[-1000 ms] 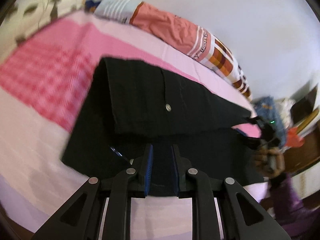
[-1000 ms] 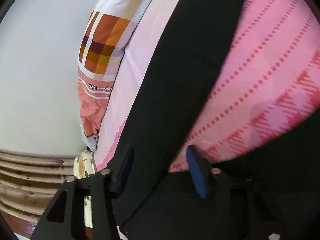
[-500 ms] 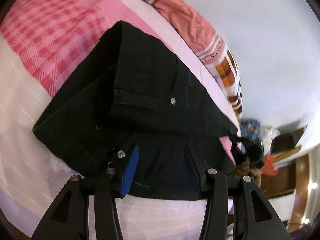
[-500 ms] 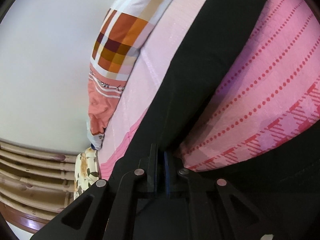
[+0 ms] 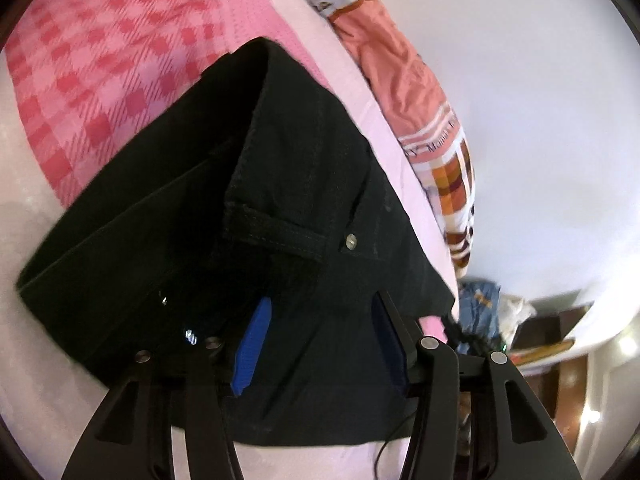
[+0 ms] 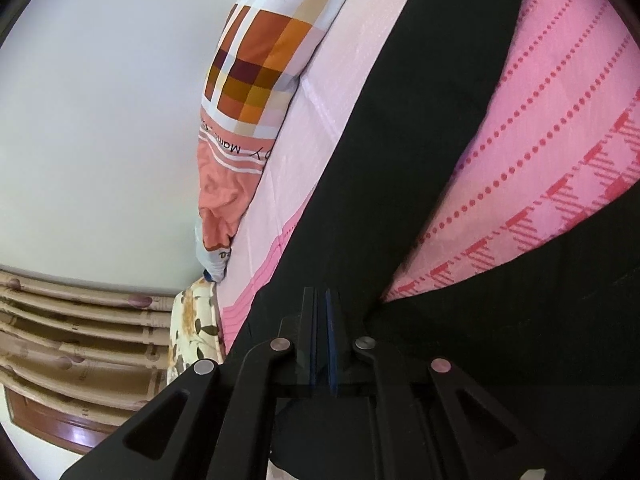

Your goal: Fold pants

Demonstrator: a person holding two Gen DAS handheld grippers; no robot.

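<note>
Mid-fold: black pants (image 5: pixel 312 184) pinched by right gripper (image 6: pixel 322 320); left gripper (image 5: pixel 320 344) opening, fabric unclamped between fingers. Regrip needed next.

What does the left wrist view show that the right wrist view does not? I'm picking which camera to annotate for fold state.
Only the left wrist view shows the folded-over waist of the black denim pants with its silver metal rivet, the left gripper, its jaws opening with cloth lying between them, and cluttered shelves.
Only the right wrist view shows the right gripper shut on the pants, a long black leg and a beige slatted headboard.
Both show the pink checked bedspread and the orange patchwork pillow.
</note>
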